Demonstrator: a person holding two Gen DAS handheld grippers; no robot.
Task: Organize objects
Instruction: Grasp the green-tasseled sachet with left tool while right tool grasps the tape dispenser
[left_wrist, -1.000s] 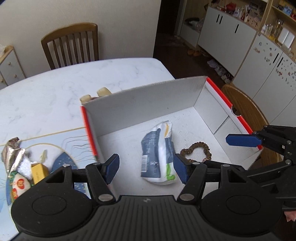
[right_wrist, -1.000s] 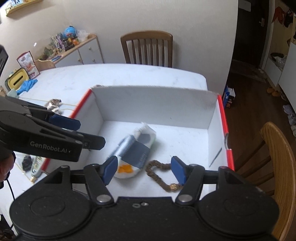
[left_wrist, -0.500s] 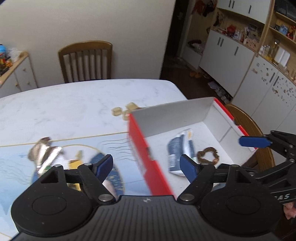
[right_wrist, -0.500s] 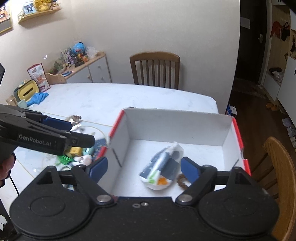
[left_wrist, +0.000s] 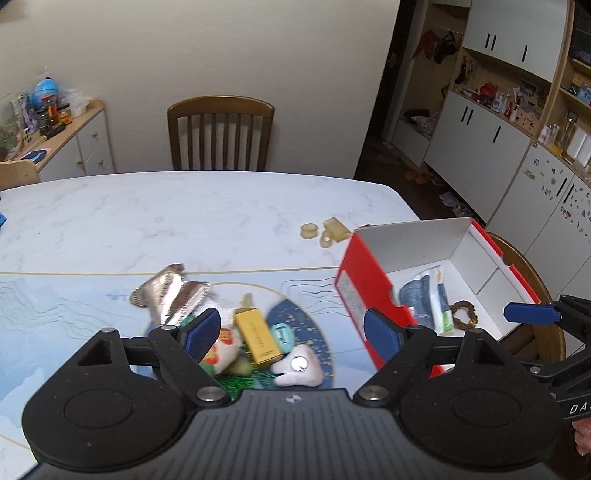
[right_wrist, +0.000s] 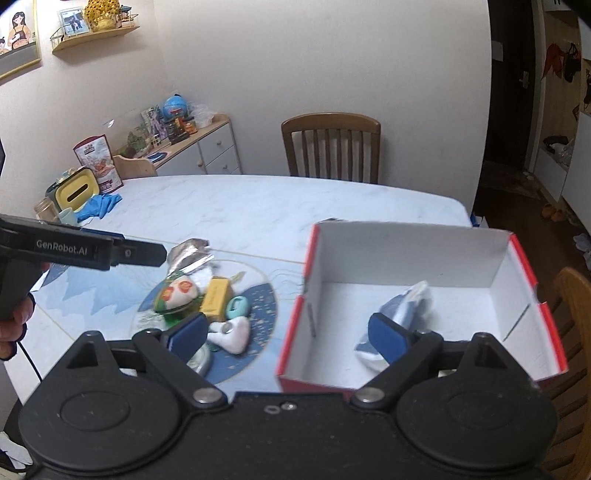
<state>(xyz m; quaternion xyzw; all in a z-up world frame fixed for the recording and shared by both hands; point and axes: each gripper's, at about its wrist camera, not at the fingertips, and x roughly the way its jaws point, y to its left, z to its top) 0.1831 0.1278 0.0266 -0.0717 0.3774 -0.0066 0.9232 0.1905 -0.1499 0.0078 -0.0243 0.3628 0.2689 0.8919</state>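
**Both tongs clear of the box, jaws widening, nothing held**

Your left gripper (left_wrist: 291, 330) stands wide and its jaws are opening, with nothing pressed between the pads; a second ago it hung over the red-and-white box (left_wrist: 364, 280) with the pouch framed between its fingers, and now it looks down on the pile of loose items to the box's left; your right gripper (right_wrist: 288, 332) is likewise wide and opening, empty, where a second ago it was low inside the box over the bracelet, and now it sits back so that the box's near left corner lies between its fingers.

Surface: a white marbled table (left_wrist: 147, 214) with a pale blue printed mat (left_wrist: 55, 314) under the pile; in the pile you have a yellow carton (left_wrist: 258, 338), a white tooth-shaped toy (left_wrist: 299, 369), a small teal item (left_wrist: 282, 334), a crumpled silver foil wrapper (left_wrist: 170, 290), and a soft pouch with orange print (right_wrist: 175, 293); three small pale pieces (left_wrist: 325, 230) lie on bare table just beyond the box's far left corner.

Room: a wooden chair (left_wrist: 220, 134) at the far side; a second wooden chair (right_wrist: 574, 332) beside the box's right wall; a low sideboard (right_wrist: 192, 151) crowded with small goods; white cupboards (left_wrist: 517, 122) to the right.

Container: the box is open-topped and upright on the table; inside lie a blue-and-white pouch (left_wrist: 424, 295) and, just right of it, a brown bead bracelet (left_wrist: 463, 314), hidden in the right wrist view.
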